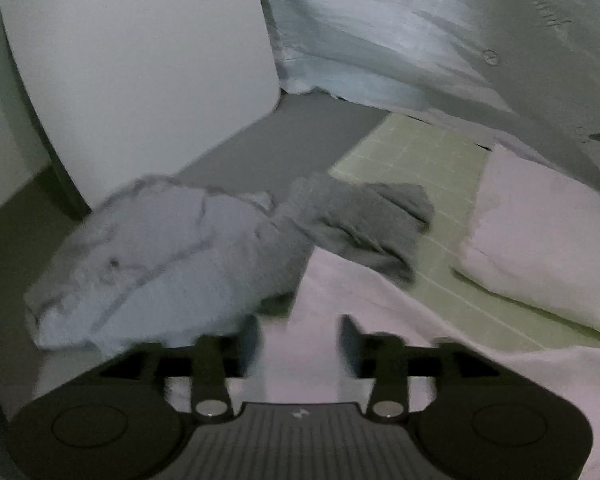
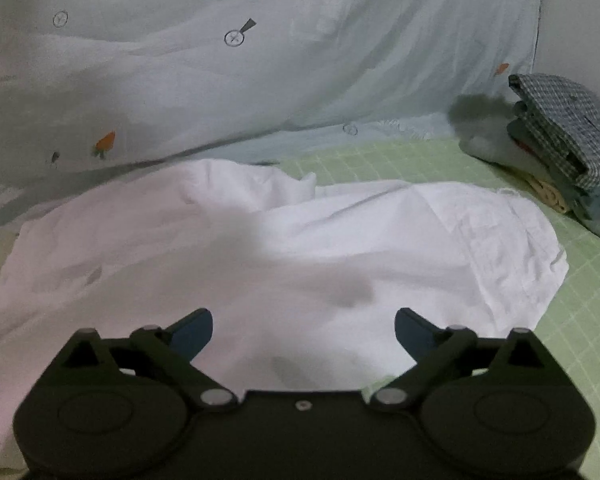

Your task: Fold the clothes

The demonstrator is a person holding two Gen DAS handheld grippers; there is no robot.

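While both claws stand spread, we see our left claw [image 1: 300, 336] and right claw [image 2: 304, 330] over the white garment [image 2: 280, 248] on the green checked sheet [image 2: 572, 320].

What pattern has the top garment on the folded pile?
A small blue-and-white check; the top garment shows best in the right wrist view.

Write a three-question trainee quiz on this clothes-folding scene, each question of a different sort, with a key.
1. True or false: the right gripper is shut on the crumpled white cotton garment.
2. Which pattern is on the top item of the folded clothes stack? A) check B) stripes C) dots
3. Fill in: in the left wrist view, the bunched grey knit garment lies partly on the green gridded ____.

Key: 1 false, its jaws stand open, as do the left gripper's; 2 A; 3 mat.
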